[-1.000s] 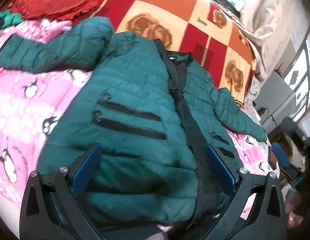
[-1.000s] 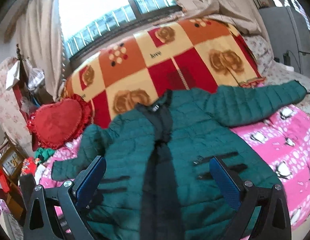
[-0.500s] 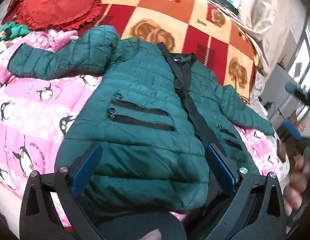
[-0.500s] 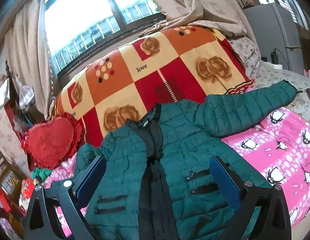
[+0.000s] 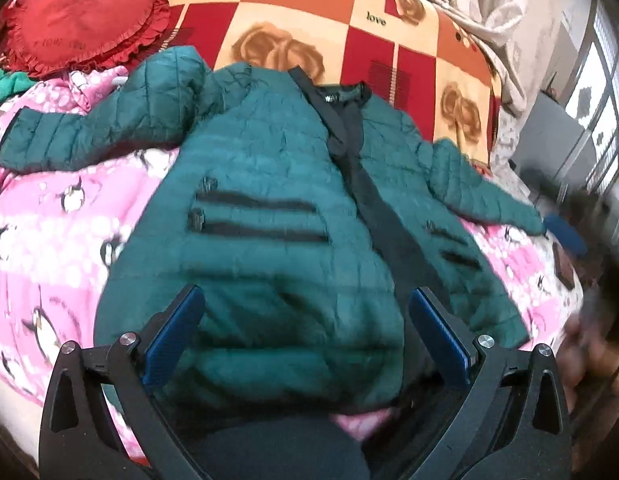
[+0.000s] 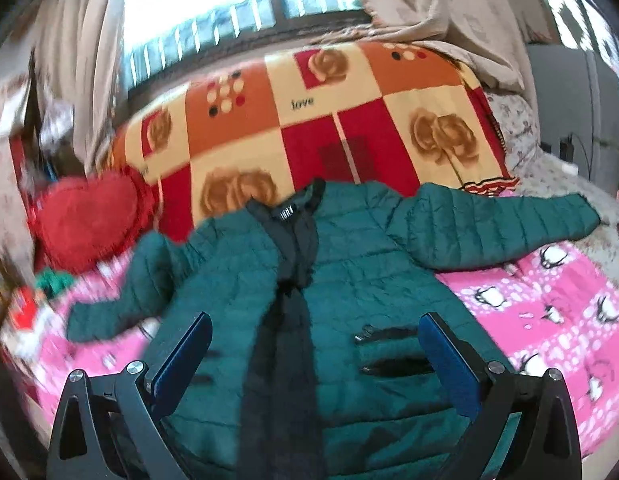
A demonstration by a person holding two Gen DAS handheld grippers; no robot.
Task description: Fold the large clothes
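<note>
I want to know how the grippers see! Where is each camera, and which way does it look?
Left wrist: on the left gripper, looking down along its open fingers at the green jacket; a blurred hand shows at right.
Right wrist: on the right gripper, over the hem, facing the window; only its open fingers show.
Shared: jacket, checked blanket, heart cushion, pink penguin quilt.

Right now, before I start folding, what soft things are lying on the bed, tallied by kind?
Green puffer jacket: 1
Red heart-shaped cushion: 1
Checked rose blanket: 1
Pink penguin quilt: 1
Total: 4
Both grippers, left and right, hang open above the jacket's hem.
</note>
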